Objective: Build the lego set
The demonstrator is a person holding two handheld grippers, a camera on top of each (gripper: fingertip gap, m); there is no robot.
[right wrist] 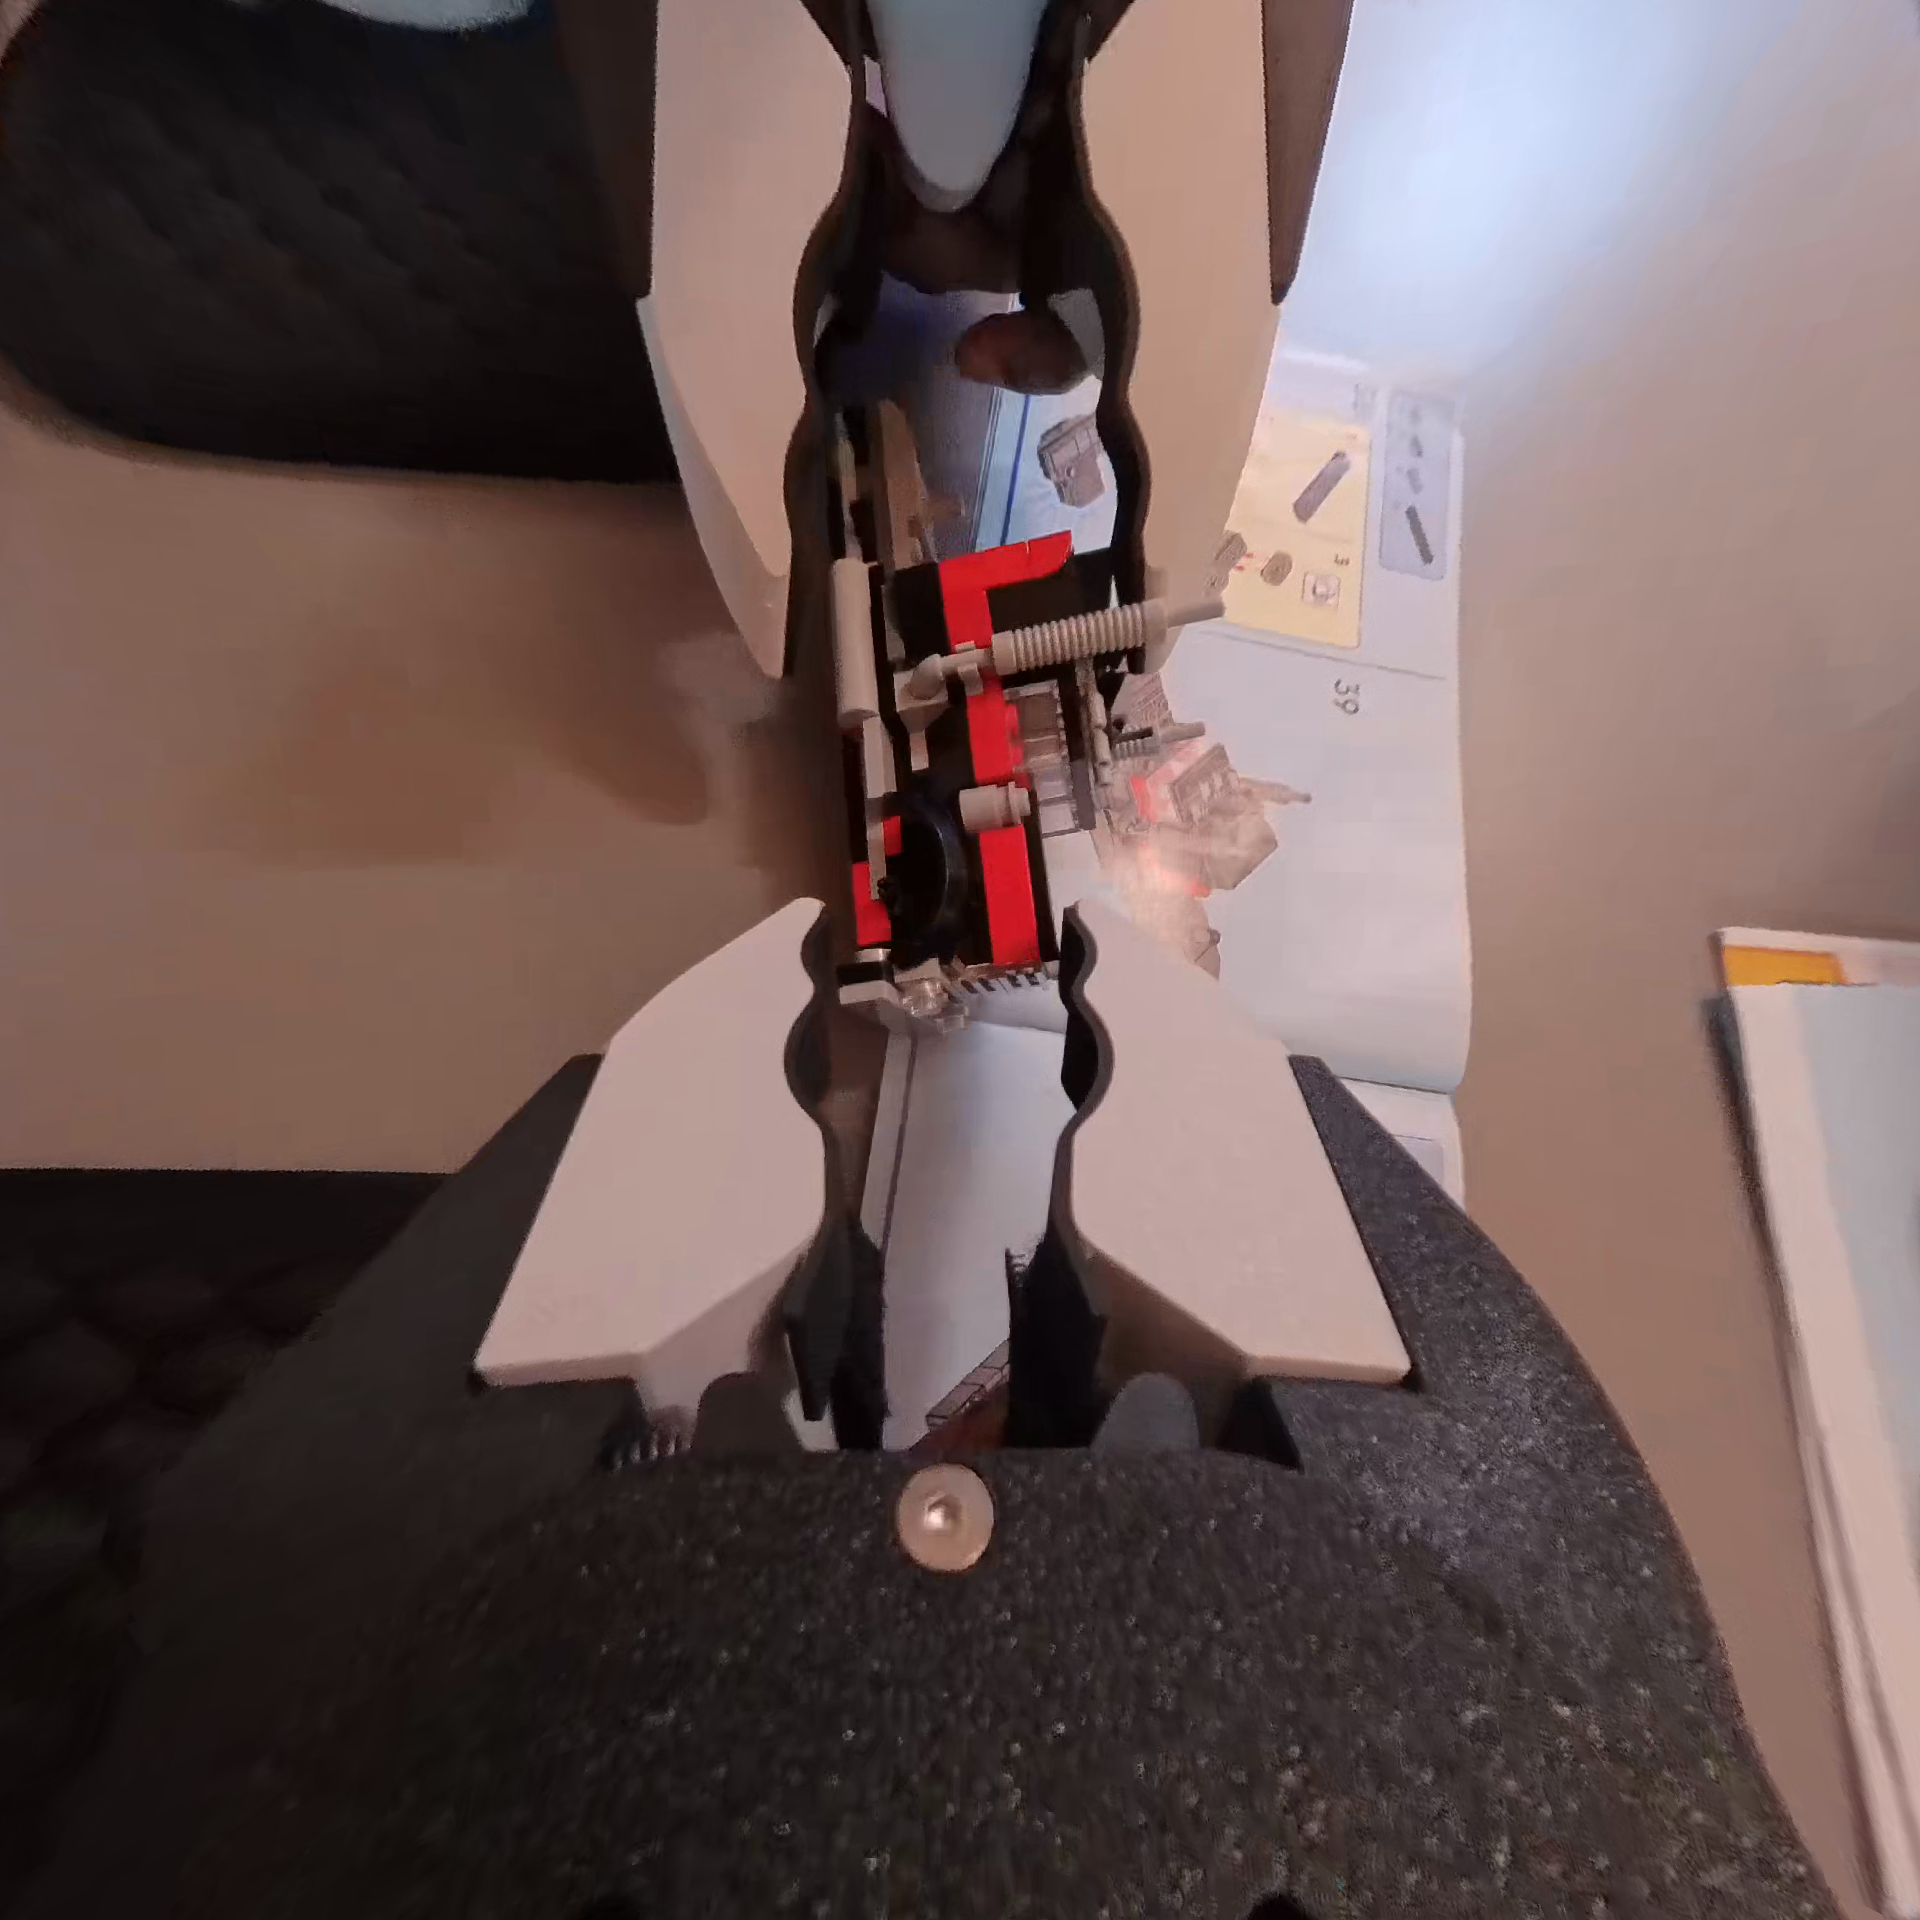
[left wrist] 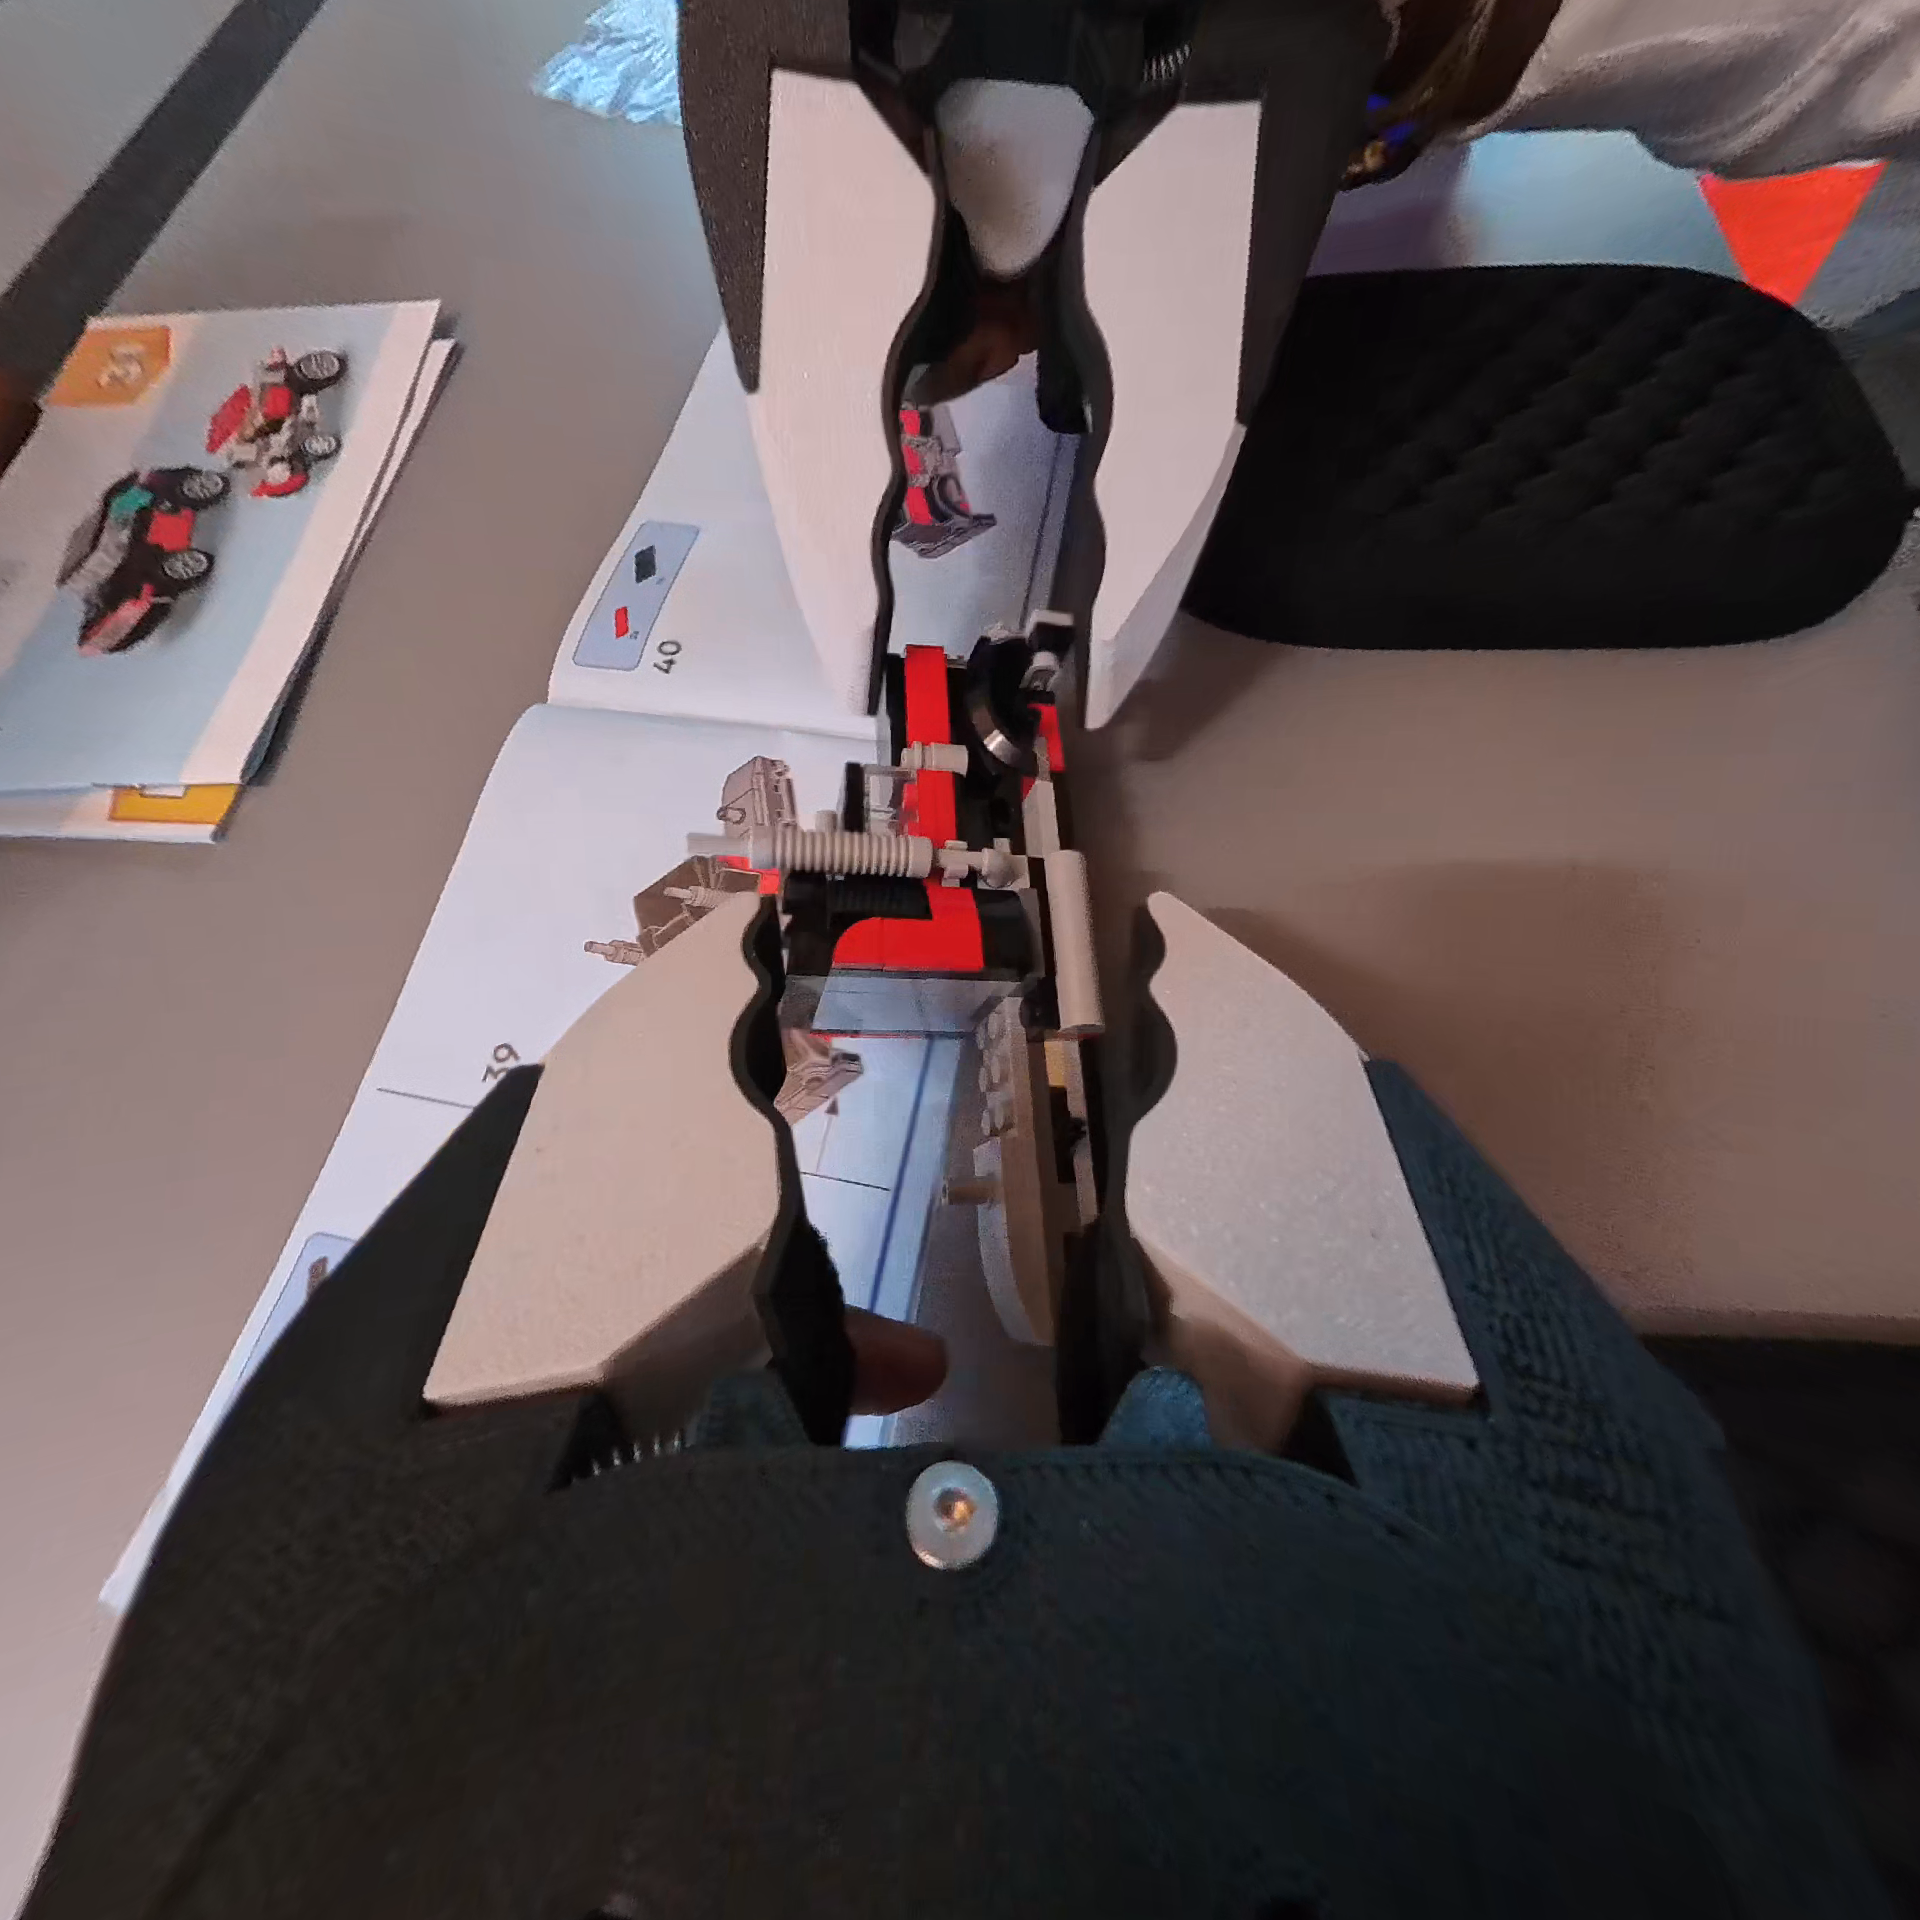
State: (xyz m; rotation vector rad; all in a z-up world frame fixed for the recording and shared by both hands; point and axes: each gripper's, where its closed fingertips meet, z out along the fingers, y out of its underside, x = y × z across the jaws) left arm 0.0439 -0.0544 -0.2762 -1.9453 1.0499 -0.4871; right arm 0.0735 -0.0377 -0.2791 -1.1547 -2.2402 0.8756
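A partly built lego model (left wrist: 914,935) of red, black and grey bricks, with a grey worm screw (left wrist: 852,854) across it, hangs above the open instruction booklet (left wrist: 623,831). My left gripper (left wrist: 956,935) is shut on the end with the grey plate. My right gripper (left wrist: 982,707) comes in from the opposite side and is shut on the other end. In the right wrist view, my right gripper (right wrist: 945,925) clamps the red and black end of the model (right wrist: 997,873), and my left gripper (right wrist: 961,665) holds the far end. A person's fingertip (left wrist: 894,1361) shows behind the left fingers.
A second, closed booklet (left wrist: 208,540) lies on the grey table (left wrist: 1455,883) to the left; it also shows in the right wrist view (right wrist: 1829,1247). A black chair seat (left wrist: 1538,457) sits past the table edge. A crumpled clear bag (left wrist: 613,73) lies farther off. Some 5 cm of space lies between my two pairs of fingers.
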